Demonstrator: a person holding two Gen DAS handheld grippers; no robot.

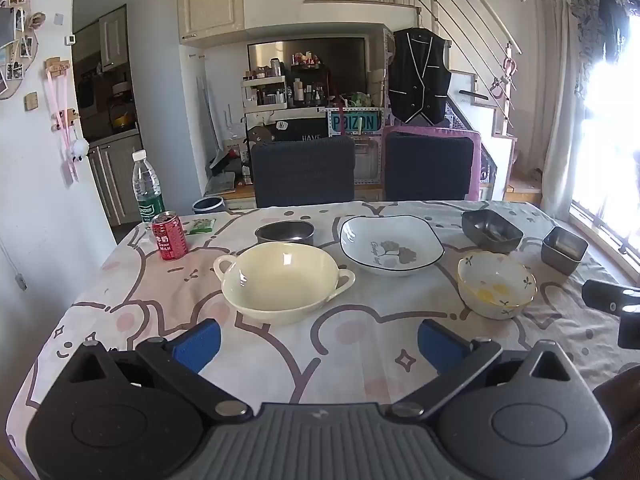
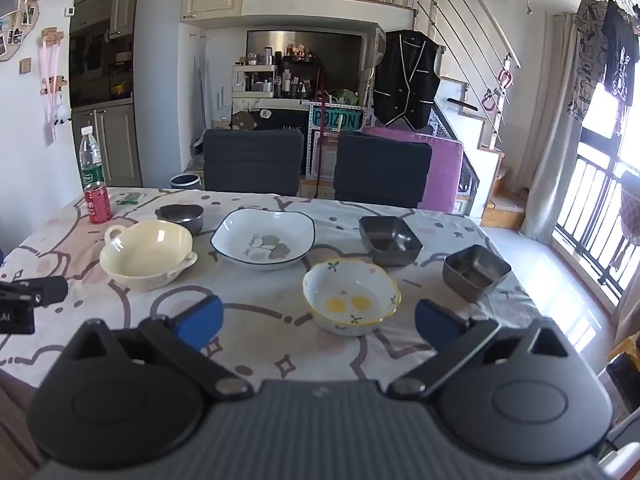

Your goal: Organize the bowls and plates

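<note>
Red lettering on white reads "DRINK MILK" on the red can (image 1: 169, 236) at your far left, and behind it the water bottle (image 1: 147, 188) wears a green label whose brand is too small to read surely. Past the counter (image 1: 360, 344), a teal plate on the shelf spells "POIZON" (image 1: 354, 122). On the white square plate (image 1: 390, 245), script runs beside a grey leaf print, though you cannot make out the words. Your left gripper (image 1: 319, 343) tilts down over the near edge, jaws spread wide with nothing between them; the cream two-handled bowl (image 1: 280, 280) sits just ahead of it. Your right gripper (image 2: 319, 322) tilts down likewise, jaws spread and empty, with the flowered bowl (image 2: 352, 296) just ahead of them, untouched. Farther back stand a round dark bowl (image 1: 285, 233) behind the cream one, and two square dark bowls (image 2: 390, 239) (image 2: 476, 271) to the right, all apart from each other.
</note>
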